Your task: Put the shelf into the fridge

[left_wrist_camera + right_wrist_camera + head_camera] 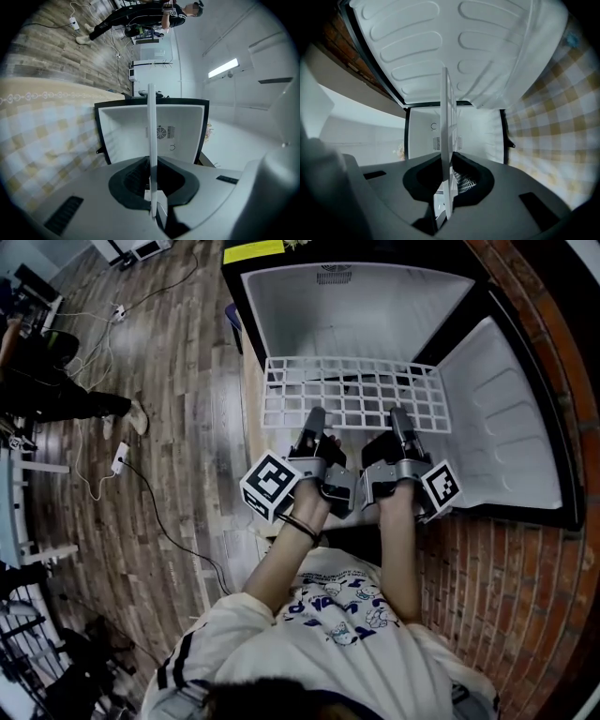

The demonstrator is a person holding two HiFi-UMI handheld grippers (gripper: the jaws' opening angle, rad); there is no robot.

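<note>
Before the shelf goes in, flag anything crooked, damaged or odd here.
Nothing stands out. The shelf looks whole, gripped at its near edge by the left tongs and right tongs, and sits roughly square to the open fridge.

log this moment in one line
left tool: shut on shelf | right tool: shut on shelf | shelf: at open fridge mouth | door: open

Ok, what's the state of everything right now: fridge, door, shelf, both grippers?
fridge: open.
fridge door: swung wide to the right.
shelf: held level at the fridge mouth, not yet seated.
left gripper: shut on the shelf's near edge.
right gripper: shut on the shelf's near edge.
</note>
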